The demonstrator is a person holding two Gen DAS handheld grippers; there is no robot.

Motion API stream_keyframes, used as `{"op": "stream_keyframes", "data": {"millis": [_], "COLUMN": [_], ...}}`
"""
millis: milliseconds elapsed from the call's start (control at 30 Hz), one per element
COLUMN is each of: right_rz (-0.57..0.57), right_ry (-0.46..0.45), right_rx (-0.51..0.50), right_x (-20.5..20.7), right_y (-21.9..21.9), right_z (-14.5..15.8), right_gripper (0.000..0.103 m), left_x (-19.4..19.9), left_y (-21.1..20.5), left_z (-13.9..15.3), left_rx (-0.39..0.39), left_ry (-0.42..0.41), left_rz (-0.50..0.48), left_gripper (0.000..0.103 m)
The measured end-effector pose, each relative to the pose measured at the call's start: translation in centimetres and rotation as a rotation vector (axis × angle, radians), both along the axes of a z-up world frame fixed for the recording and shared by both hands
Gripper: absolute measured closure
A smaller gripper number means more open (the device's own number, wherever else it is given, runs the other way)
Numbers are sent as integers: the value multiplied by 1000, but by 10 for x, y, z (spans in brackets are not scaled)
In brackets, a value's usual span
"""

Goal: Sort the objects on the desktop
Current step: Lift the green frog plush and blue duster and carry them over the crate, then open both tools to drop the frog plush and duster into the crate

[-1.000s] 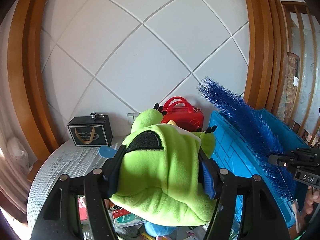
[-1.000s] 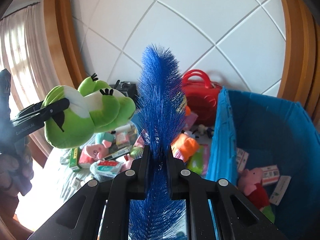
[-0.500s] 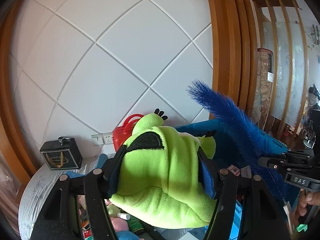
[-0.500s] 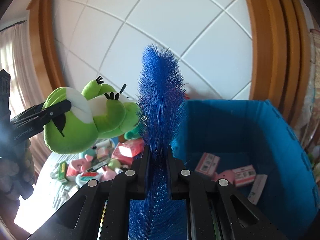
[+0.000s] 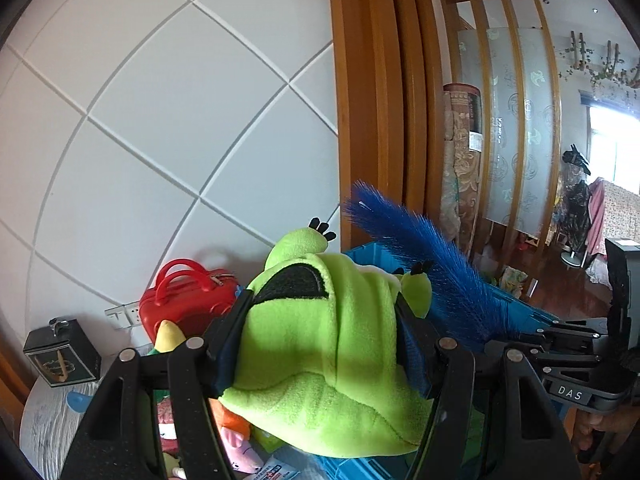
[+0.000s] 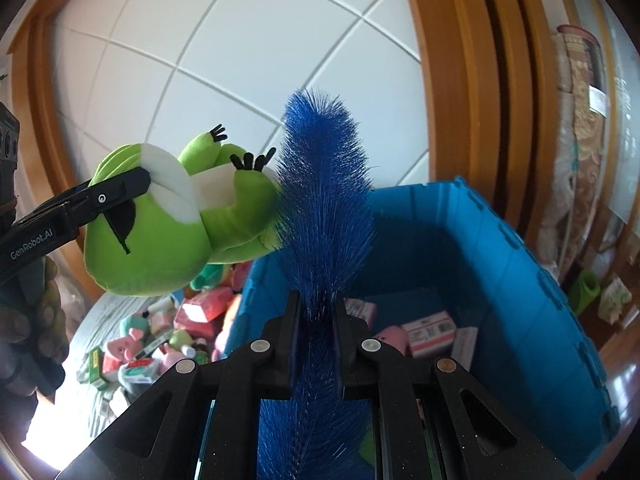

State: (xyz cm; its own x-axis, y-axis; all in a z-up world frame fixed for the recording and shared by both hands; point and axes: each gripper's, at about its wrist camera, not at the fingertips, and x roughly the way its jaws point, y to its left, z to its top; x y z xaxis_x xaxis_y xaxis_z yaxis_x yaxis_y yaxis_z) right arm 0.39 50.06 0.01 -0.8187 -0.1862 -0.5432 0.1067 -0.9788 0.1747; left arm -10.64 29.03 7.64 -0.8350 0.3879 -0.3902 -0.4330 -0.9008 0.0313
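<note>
My left gripper (image 5: pixel 324 320) is shut on a green plush frog (image 5: pixel 320 340), its pads pressing the toy's sides. In the right wrist view the frog (image 6: pixel 160 232) hangs in the air at the left, just outside the blue bin (image 6: pixel 520 280). My right gripper (image 6: pixel 316 312) is shut on a blue bristly brush (image 6: pixel 324 184) that stands up between its fingers, above the bin's near left part. The same brush (image 5: pixel 432 264) shows right of the frog in the left wrist view, held in the right gripper (image 5: pixel 500 340).
The bin holds a pink pig toy (image 6: pixel 394 338) and pink boxes (image 6: pixel 430 330). A heap of plush toys and small boxes (image 6: pixel 160 344) covers the grey table left of it. A red handbag (image 5: pixel 188 304) and a black box (image 5: pixel 60 360) stand by the white wall.
Both grippers have swung to the right, from over the cluttered table toward the blue bin, each keeping its hold. The bin now fills more of the right wrist view.
</note>
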Motion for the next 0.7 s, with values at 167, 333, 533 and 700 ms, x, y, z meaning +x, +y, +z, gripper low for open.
{"op": "stream_keyframes", "data": {"millis": [167, 333, 533, 700], "right_rz": [-51, -95, -124, -132], "right_ry": [-8, -21, -31, -36], "right_rx": [-2, -2, -1, 0], "right_x": [4, 3, -6, -17], "right_y": [21, 43, 61, 71], "right_z": [-1, -6, -11, -14], "right_gripper": [90, 90, 90, 90], "left_x": [-11, -18, -29, -37], "left_y": [26, 46, 59, 66], "left_z": [-5, -9, -14, -18], "left_rx": [-7, -13, -20, -24], "left_ry": [-16, -26, -37, -44], "left_rz": [-48, -77, -92, -97], "left_gripper": [38, 38, 38, 38]}}
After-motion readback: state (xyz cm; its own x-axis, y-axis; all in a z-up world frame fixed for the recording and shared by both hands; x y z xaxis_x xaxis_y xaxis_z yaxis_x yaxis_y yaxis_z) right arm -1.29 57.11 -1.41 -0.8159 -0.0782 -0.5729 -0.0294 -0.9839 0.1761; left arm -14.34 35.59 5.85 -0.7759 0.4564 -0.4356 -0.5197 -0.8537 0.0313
